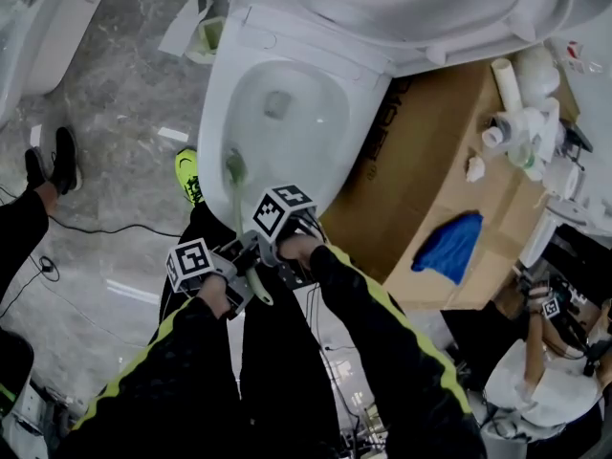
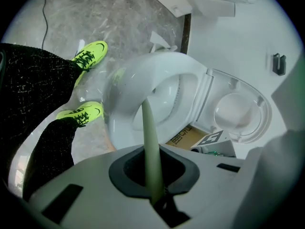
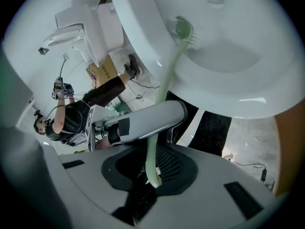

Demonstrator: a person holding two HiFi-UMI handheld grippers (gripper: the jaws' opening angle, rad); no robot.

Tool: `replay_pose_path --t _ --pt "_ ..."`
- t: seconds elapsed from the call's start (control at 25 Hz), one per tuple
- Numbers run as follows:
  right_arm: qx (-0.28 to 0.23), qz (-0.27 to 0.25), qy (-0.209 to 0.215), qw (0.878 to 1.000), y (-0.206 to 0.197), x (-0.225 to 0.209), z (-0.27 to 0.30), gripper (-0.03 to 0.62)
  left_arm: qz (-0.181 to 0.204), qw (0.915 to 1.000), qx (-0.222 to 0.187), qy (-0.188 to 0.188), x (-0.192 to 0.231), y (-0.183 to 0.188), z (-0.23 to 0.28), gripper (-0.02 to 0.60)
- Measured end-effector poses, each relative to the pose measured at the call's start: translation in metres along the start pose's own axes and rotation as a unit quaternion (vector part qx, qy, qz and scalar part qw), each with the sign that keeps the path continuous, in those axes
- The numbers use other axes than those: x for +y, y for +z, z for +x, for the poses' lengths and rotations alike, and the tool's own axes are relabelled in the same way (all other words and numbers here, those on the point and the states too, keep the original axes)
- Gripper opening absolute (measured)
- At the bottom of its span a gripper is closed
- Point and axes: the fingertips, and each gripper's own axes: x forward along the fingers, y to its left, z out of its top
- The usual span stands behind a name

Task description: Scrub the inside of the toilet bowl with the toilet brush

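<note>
The white toilet bowl [image 1: 287,113] stands open with its seat and lid [image 1: 430,8] raised. A pale green toilet brush has its head [image 1: 234,166] inside the bowl, against the near inner wall; the right gripper view shows the same brush head [image 3: 183,30] on the white porcelain. The brush handle [image 2: 151,147] runs back from the bowl into both grippers. My left gripper [image 1: 247,254] [image 2: 155,190] is shut on the handle. My right gripper [image 1: 261,288] [image 3: 153,178] is shut on the handle's curved end, just behind the left gripper body [image 3: 143,123].
A cardboard box [image 1: 430,161] lies right of the toilet, with a blue cloth [image 1: 449,247] and white pipe fittings [image 1: 521,113] on it. My neon shoes [image 2: 90,56] stand at the bowl's base. Another person's black shoes [image 1: 62,156] and a cable [image 1: 105,228] are left; a second toilet [image 1: 57,17] is far left.
</note>
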Motion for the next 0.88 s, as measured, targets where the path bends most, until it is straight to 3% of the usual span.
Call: replay_pose_path --t 0.36,0.88 --pt "0.003 -0.030 -0.035 0.999 0.022 0.002 -0.013 0.061 0.006 0.9994 -0.026 -0.023 -0.014 0.023 0.010 0.029" --pt "-0.027 -0.058 -0.039 0.997 0.064 0.008 -0.042 0.061 0.043 0.9983 -0.022 -0.033 -0.039 0.060 0.035 0.029"
